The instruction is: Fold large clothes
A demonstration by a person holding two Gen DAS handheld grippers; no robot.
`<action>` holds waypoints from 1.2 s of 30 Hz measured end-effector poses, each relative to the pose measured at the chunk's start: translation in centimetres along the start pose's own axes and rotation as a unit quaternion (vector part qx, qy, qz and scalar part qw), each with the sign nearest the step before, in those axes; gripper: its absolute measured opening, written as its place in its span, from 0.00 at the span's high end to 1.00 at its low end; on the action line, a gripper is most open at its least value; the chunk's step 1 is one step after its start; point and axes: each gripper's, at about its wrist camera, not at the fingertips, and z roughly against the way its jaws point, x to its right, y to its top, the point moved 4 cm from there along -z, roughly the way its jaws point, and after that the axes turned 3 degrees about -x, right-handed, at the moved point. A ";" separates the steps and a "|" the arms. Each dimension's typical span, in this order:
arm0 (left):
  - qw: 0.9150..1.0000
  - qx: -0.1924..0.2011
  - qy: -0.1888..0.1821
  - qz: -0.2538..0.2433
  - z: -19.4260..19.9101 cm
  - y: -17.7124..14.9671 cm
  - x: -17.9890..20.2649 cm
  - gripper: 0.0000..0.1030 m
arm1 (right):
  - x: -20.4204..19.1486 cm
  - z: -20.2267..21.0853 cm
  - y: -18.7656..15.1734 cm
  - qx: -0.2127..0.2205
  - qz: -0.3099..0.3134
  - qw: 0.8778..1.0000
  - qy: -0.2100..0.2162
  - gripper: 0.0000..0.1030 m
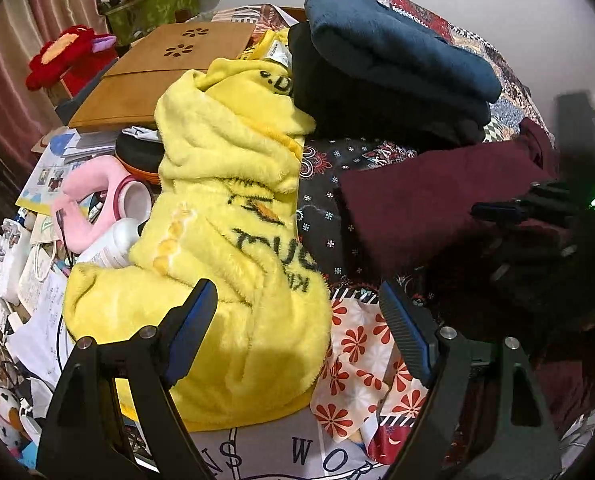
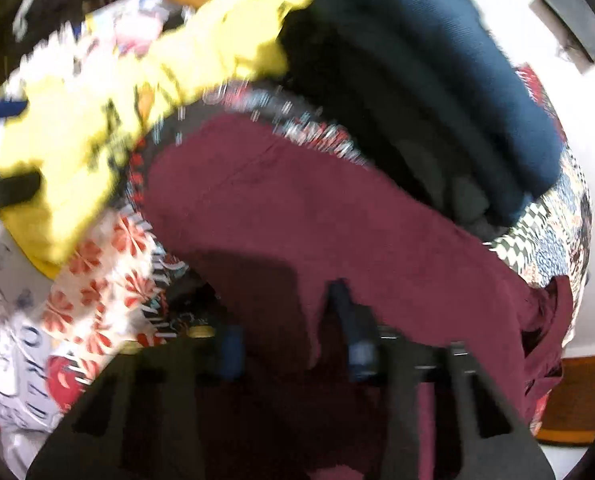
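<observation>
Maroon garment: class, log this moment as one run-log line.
left gripper: open over yellow fleece robe | right gripper: pinching maroon garment | folded: dark blue fleece behind | fold: not begun

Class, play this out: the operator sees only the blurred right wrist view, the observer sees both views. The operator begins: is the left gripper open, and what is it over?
Observer: Open. The left gripper hangs over the yellow robe, with nothing between its fingers.
Operator: What lies left of the robe?
Observer: A pink cushion and a white bottle, among papers.
Operator: And behind the robe?
Observer: A brown board with paw-shaped holes.
</observation>
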 end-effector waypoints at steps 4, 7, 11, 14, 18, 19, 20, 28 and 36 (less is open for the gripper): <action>1.000 0.002 -0.002 -0.009 0.3 0.3 1.1 0.20 | 3.2 5.6 -0.9 0.084 -0.062 0.994 0.030 0.92; 1.000 0.004 -0.014 -0.025 0.7 0.6 2.8 0.20 | 6.4 9.8 -1.6 0.137 -0.101 0.985 0.016 0.93; 0.998 0.011 -0.020 -0.059 1.4 1.0 6.1 0.20 | 12.7 16.3 -5.0 0.207 -0.178 0.962 0.004 0.93; 0.995 0.013 -0.023 -0.093 1.4 1.2 8.9 0.20 | 16.2 18.6 -6.8 0.238 -0.219 0.946 -0.007 0.93; 0.995 -0.014 -0.072 -0.074 -0.3 1.3 10.5 0.19 | 17.8 18.8 -9.3 0.239 -0.250 0.938 -0.037 0.93; 0.994 -0.031 -0.098 -0.045 -1.1 1.4 10.3 0.19 | 18.1 18.5 -10.3 0.233 -0.257 0.937 -0.038 0.93; 0.992 -0.042 -0.120 -0.015 -1.7 1.6 10.1 0.19 | 18.5 18.1 -11.0 0.223 -0.263 0.938 -0.038 0.92; 0.952 -0.092 -0.242 0.162 -6.2 2.3 8.3 0.19 | 19.8 13.4 -19.1 0.151 -0.328 0.931 -0.057 0.28; 0.967 -0.083 -0.175 0.164 -9.2 4.1 9.9 0.65 | 21.1 12.2 -25.3 0.117 -0.378 0.917 -0.044 0.28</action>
